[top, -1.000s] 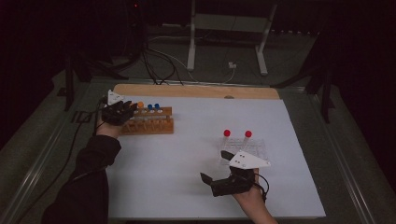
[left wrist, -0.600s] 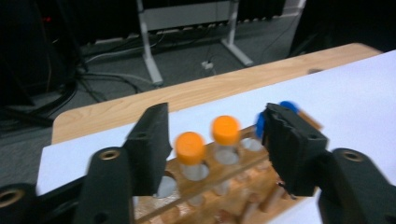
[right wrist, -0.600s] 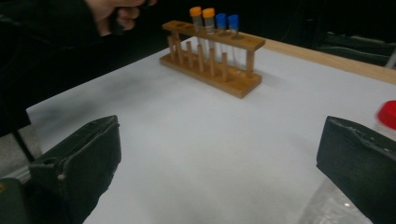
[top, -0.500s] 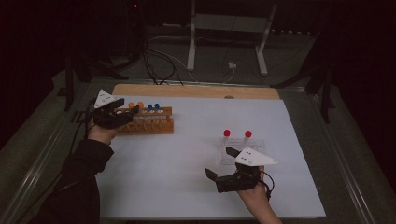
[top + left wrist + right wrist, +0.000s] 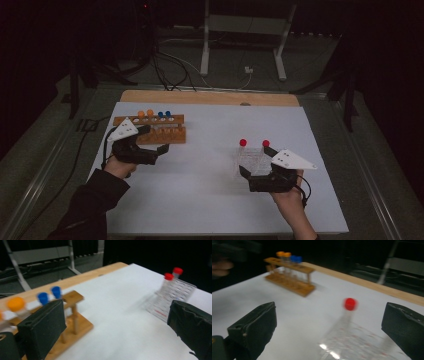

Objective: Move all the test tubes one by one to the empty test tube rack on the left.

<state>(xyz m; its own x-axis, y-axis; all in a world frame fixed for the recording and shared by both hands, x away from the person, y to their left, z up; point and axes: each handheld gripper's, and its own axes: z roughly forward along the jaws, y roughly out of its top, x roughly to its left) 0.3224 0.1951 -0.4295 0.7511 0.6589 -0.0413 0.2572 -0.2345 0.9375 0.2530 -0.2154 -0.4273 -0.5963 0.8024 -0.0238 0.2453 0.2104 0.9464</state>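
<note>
Wooden rack beside left gripper — clear rack fronts right gripper.

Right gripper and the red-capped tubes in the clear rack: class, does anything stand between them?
Nothing visible does. The right gripper sits open at the near edge of the clear rack, with the red-capped tubes just beyond its jaws and only white table cover around.

Dark room, grey metal stand.
</note>
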